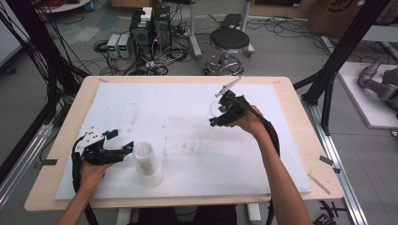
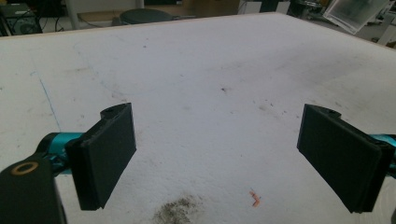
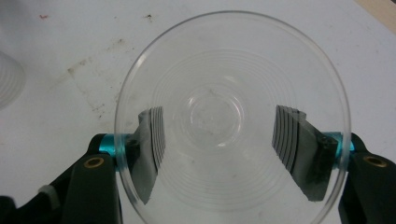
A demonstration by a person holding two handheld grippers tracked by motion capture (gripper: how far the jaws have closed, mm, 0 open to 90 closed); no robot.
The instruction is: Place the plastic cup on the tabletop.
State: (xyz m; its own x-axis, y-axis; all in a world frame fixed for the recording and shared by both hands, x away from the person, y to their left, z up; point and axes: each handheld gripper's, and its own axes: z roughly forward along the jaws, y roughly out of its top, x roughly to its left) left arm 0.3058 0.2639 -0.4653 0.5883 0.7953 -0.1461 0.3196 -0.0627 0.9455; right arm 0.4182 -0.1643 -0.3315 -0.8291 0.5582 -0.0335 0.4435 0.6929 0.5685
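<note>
The right tool (image 1: 220,114) pinches a clear plastic cup (image 3: 231,121) above the table (image 1: 197,140) (mouth toward its camera), while the left tool (image 1: 123,149), spread and empty, waits beside the inverted cup stack (image 1: 146,164), likely for stacking.

Light wooden table (image 1: 291,93) under a white foam sheet (image 1: 187,117) reaching almost to every edge. Near the front edge, left of centre: a stack of clear plastic cups (image 1: 146,164), upside down. Mid-sheet: dark smudges (image 1: 197,145), a small orange scrap (image 2: 255,198).
</note>
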